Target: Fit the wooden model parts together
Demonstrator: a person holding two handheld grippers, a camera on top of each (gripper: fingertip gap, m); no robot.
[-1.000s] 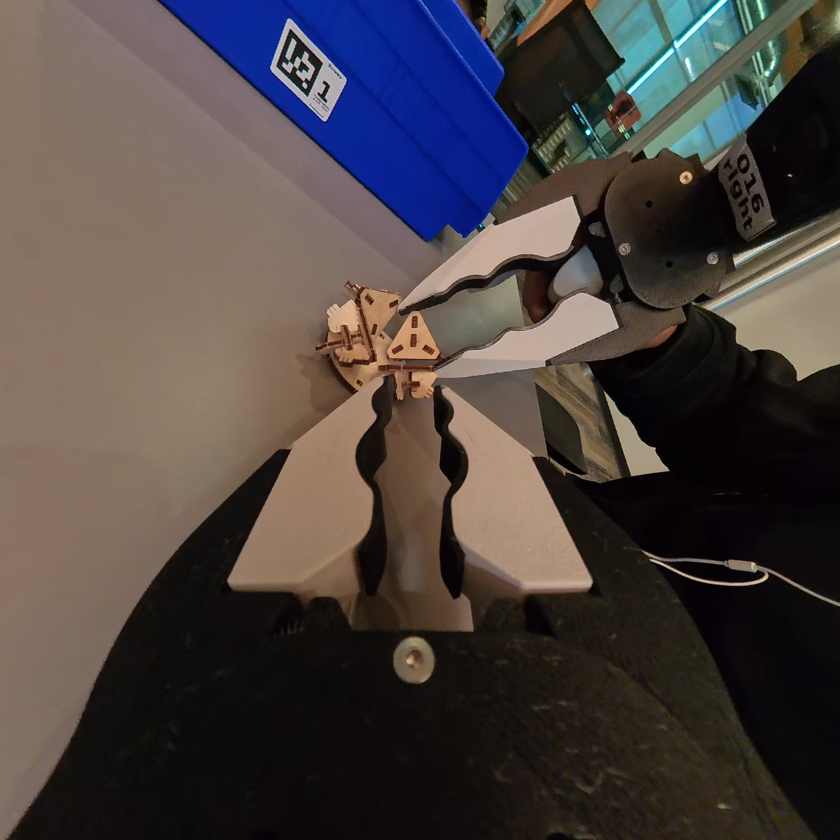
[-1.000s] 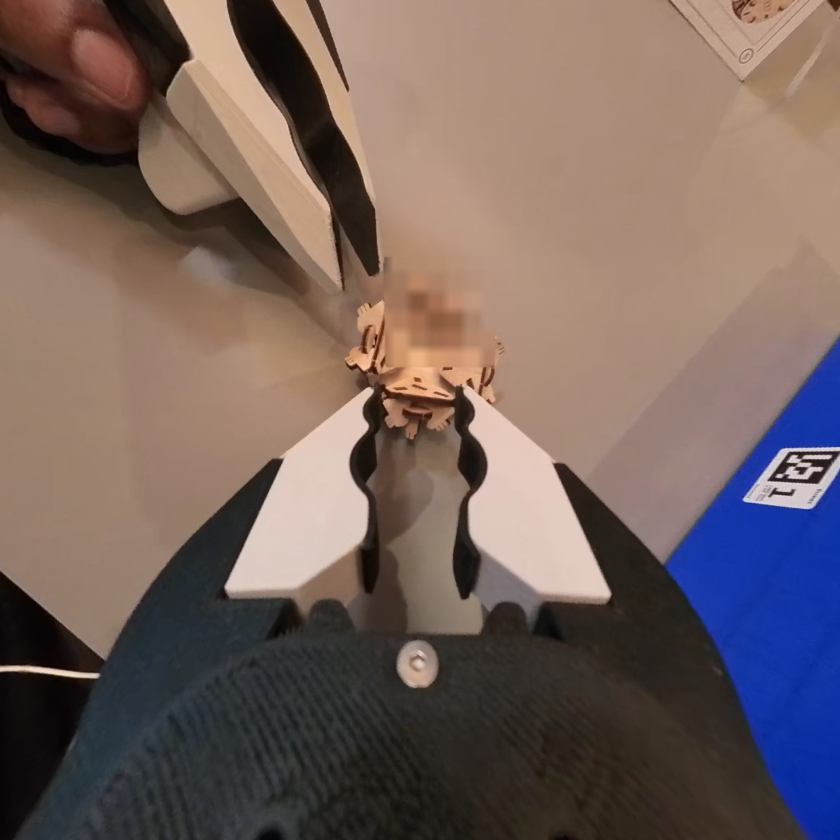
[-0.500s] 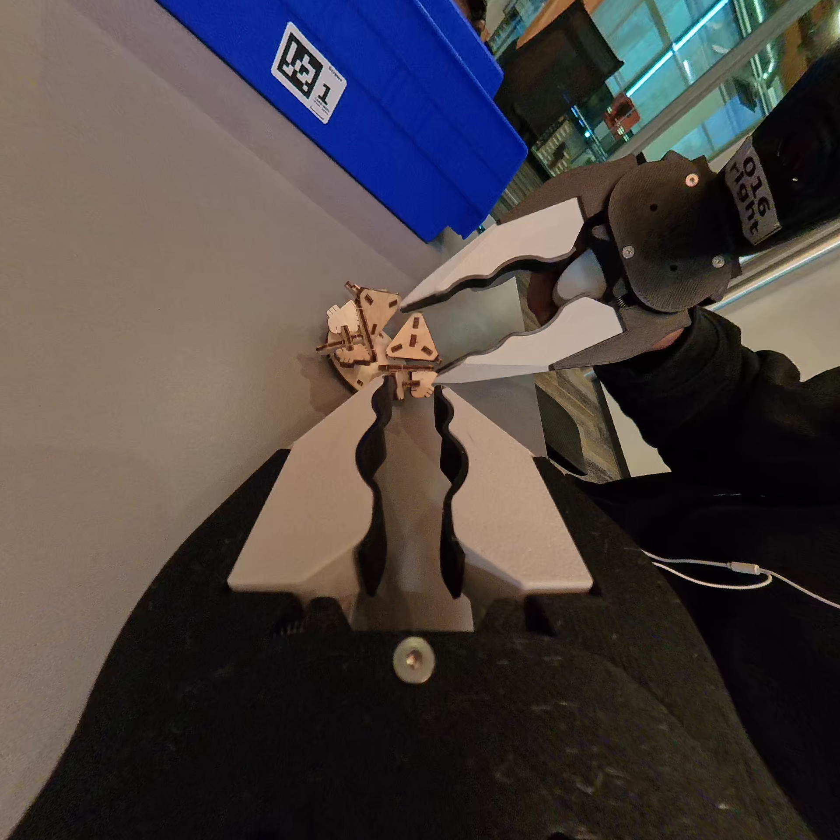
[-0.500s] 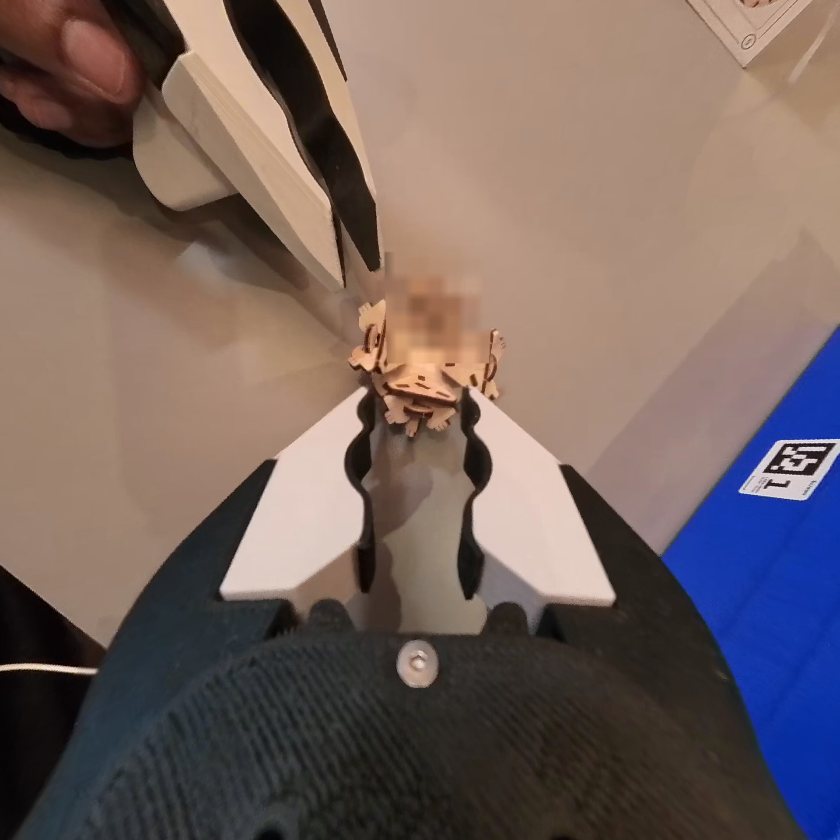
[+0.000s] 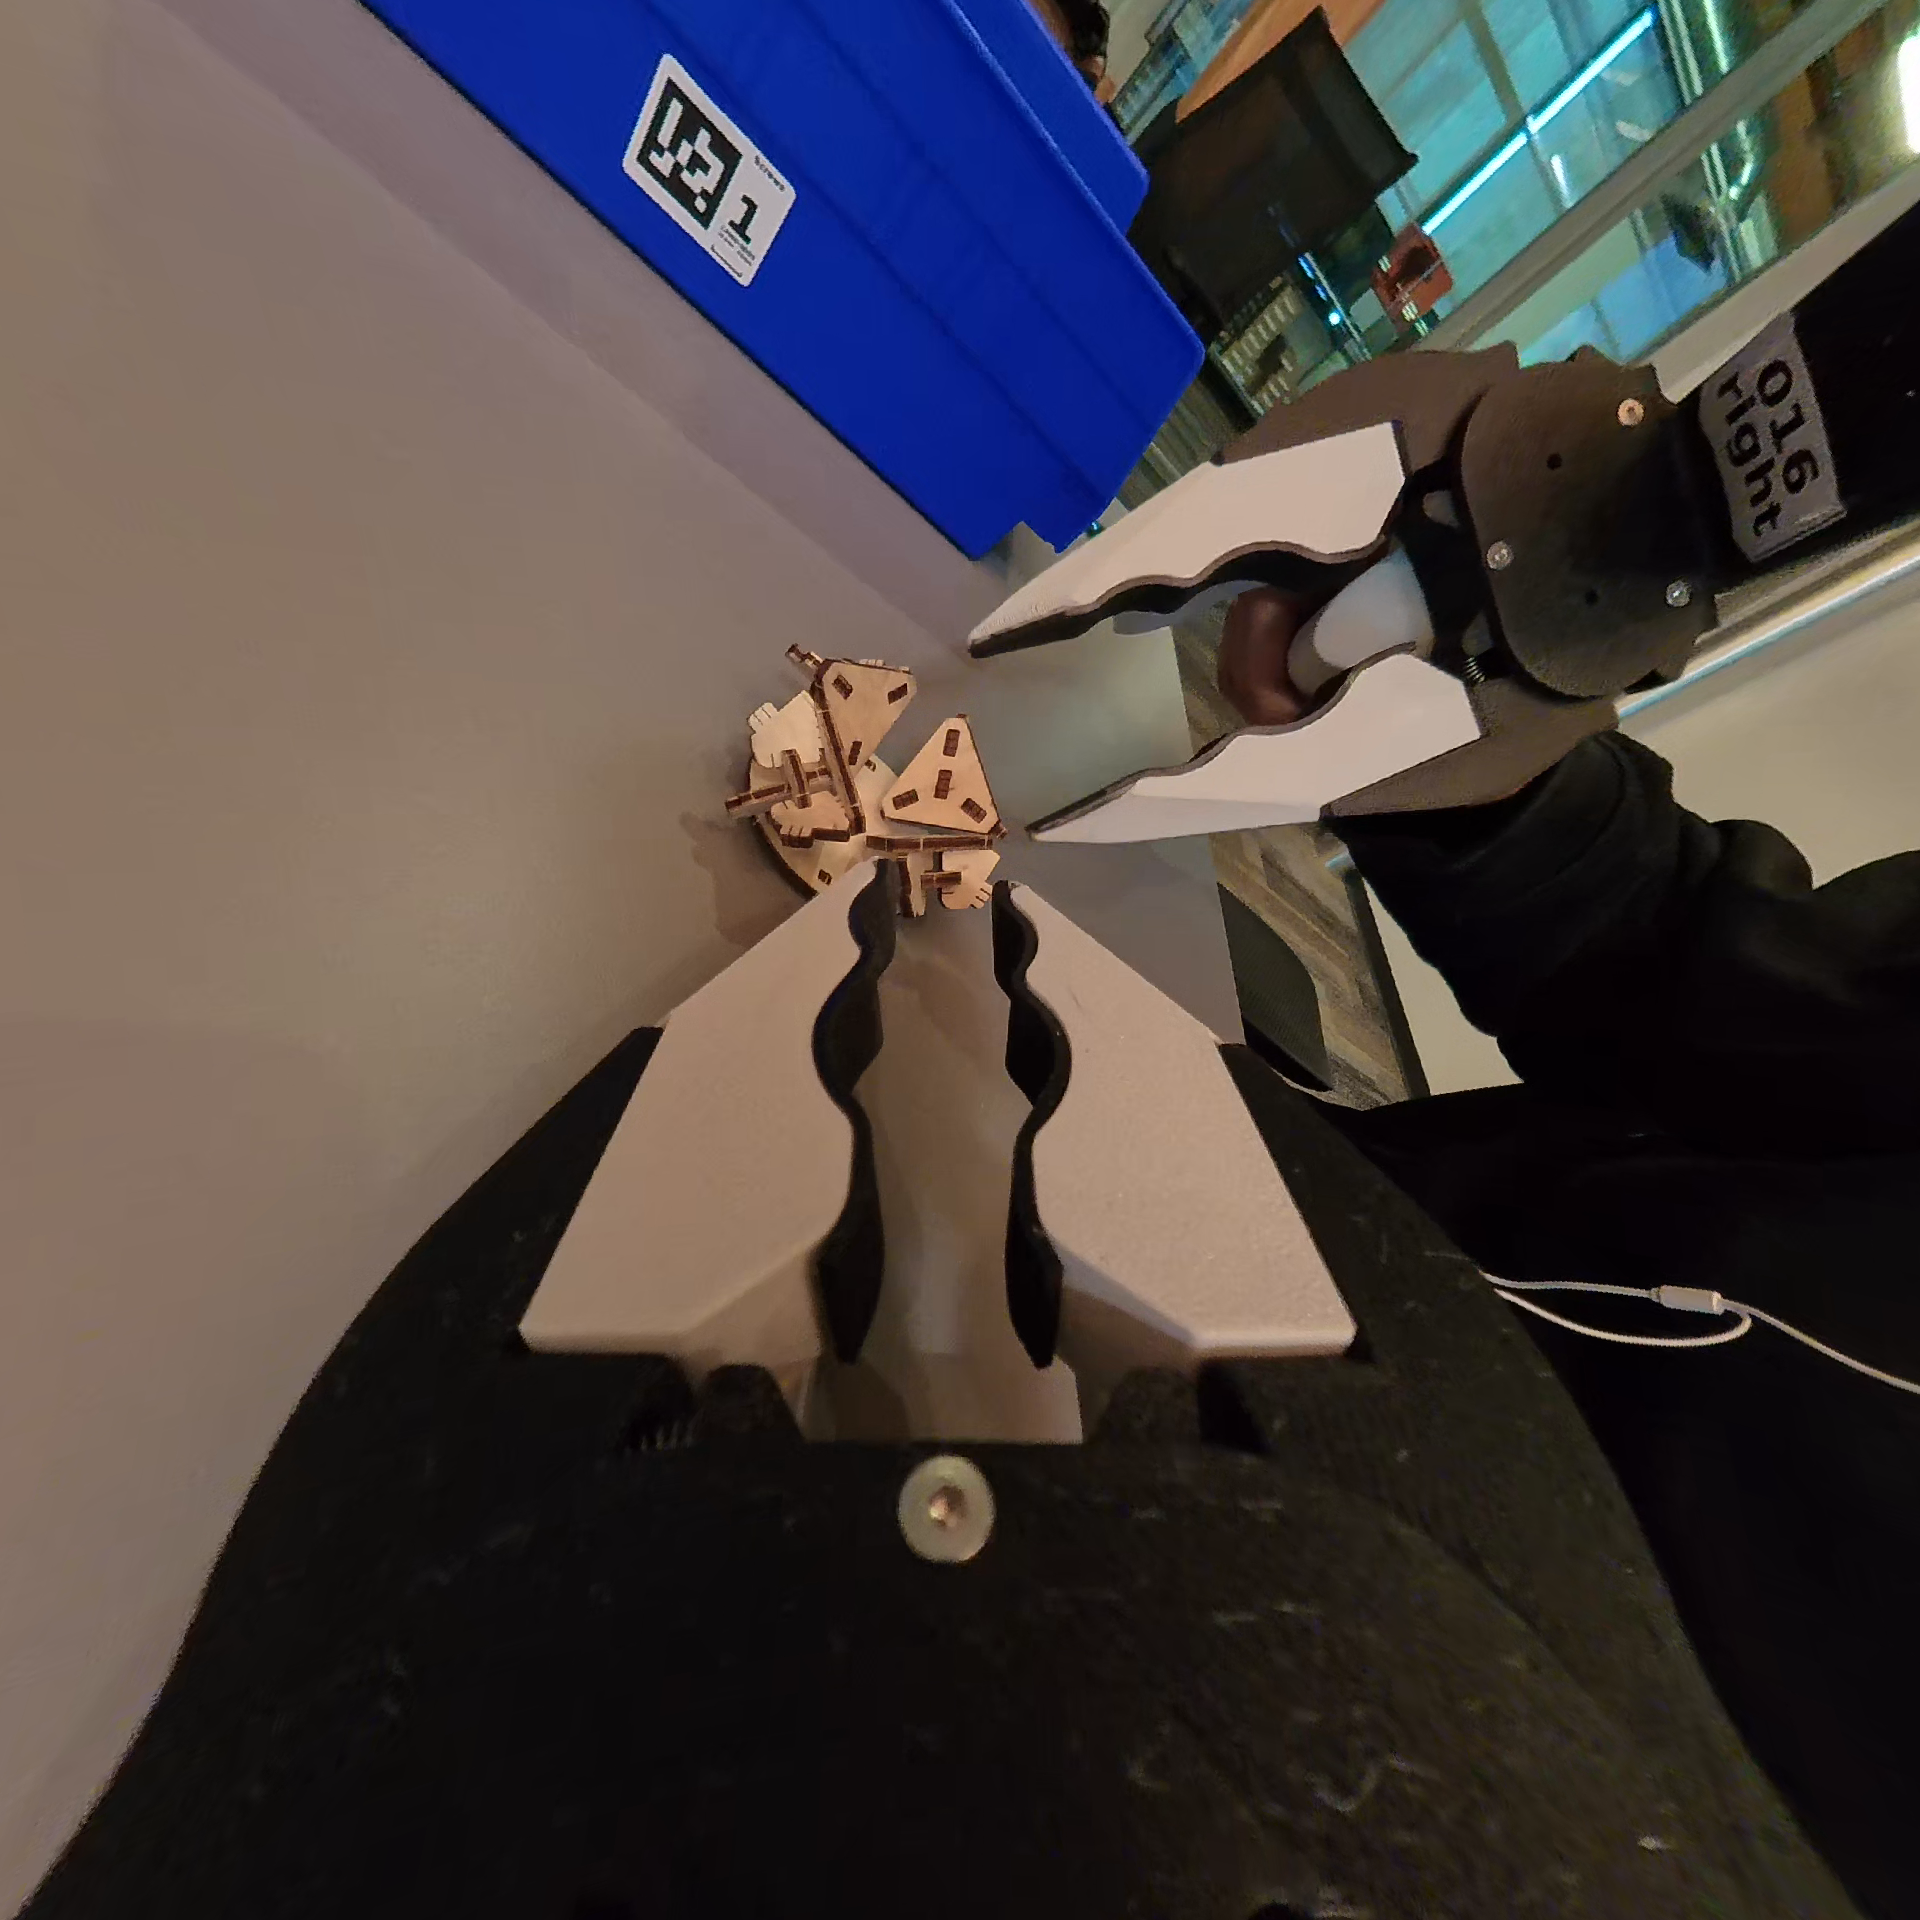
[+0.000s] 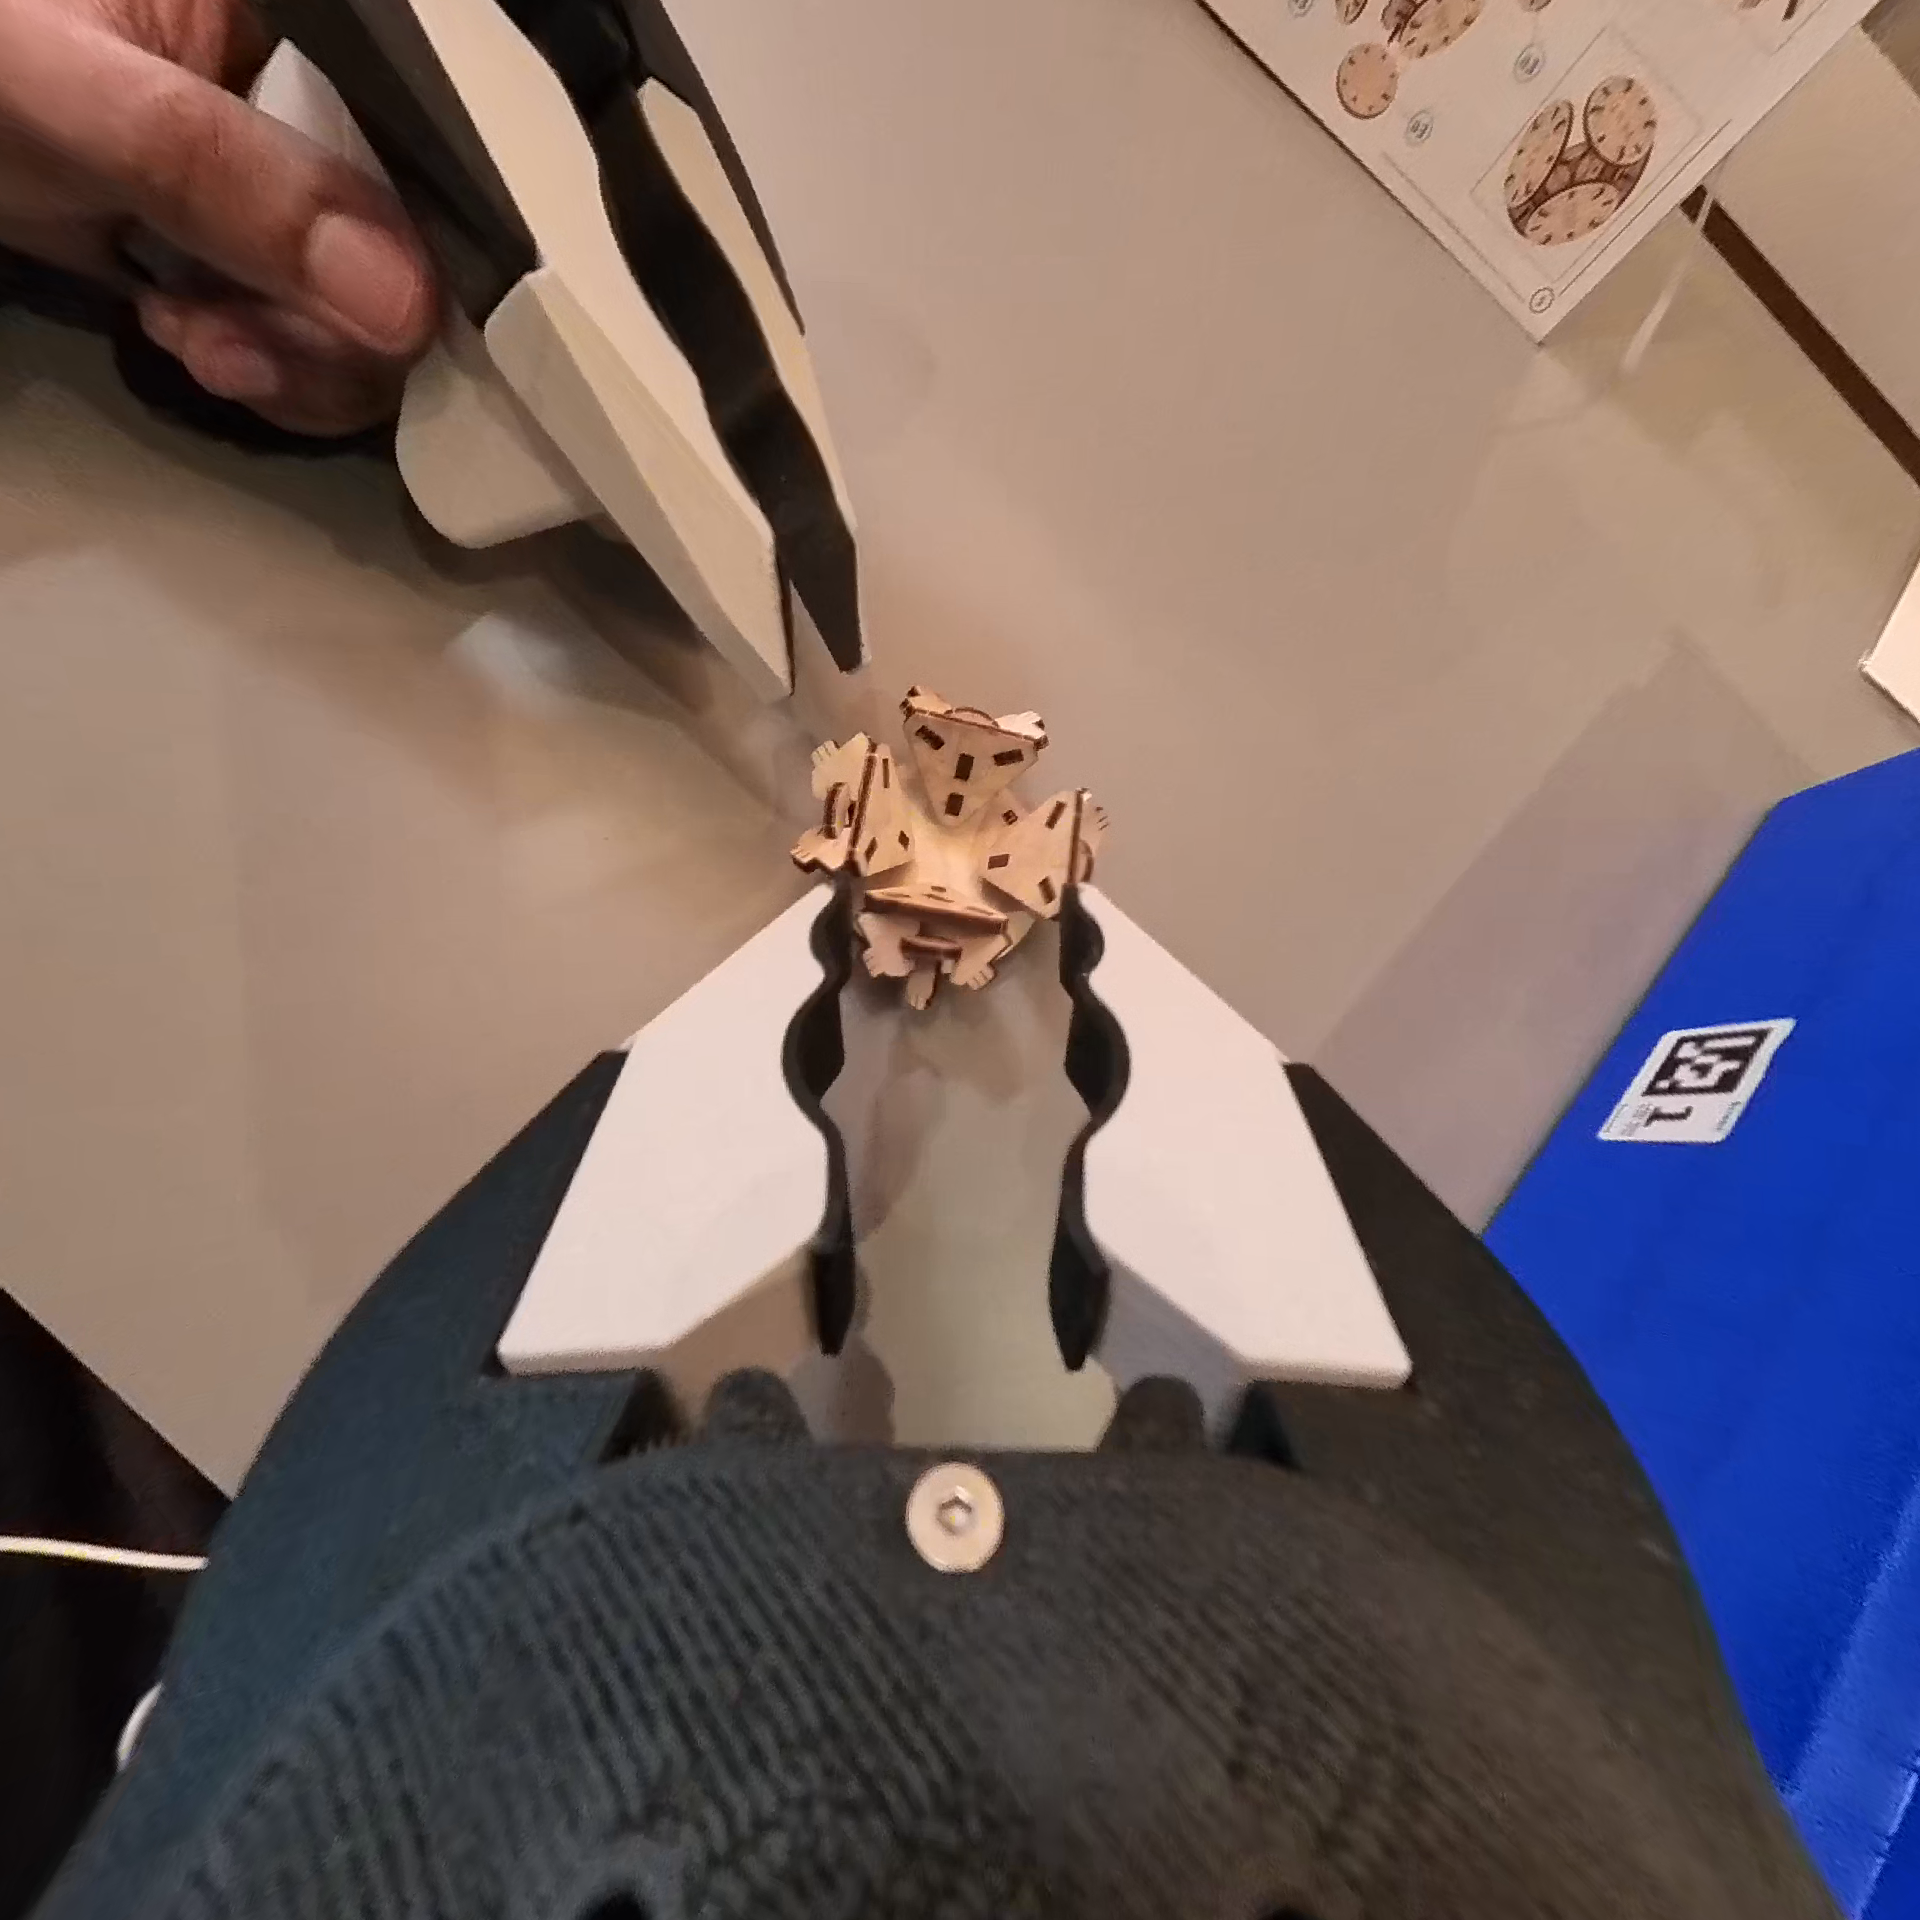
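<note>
- Currently: plain beige tabletop [image 6: 1247, 540]. A blue bin [image 5: 914, 312] with a black-and-white marker sticker [image 5: 710, 185] sits at 12 o'clock in the left wrist view. A printed sheet of drawings [image 6: 1538, 156] lies at 1 o'clock in the right wrist view.
- Room behind: windows [image 5: 1558, 156] and dark furniture at 1 o'clock in the left wrist view.
- Wooden model [image 6: 951, 831] rests on the tabletop, round disc down, between the two grippers.
- Versus a second ago: right gripper [image 6: 945, 914] has spread its jaws wider and backed off toward 3 o'clock in the left wrist view. It is released, both tips clear of the model. The model has not moved.
- Left gripper [image 5: 940, 899] unchanged: jaws at a narrow gap with tabletop showing between them. In the right wrist view its tips sit at 11 o'clock of the model, just short of it, gripping nothing.
- Orientation: compact cluster, no clear long axis. Triangular plates stand up off the disc, and one tabbed plate faces 6 o'clock in the right wrist view.
</note>
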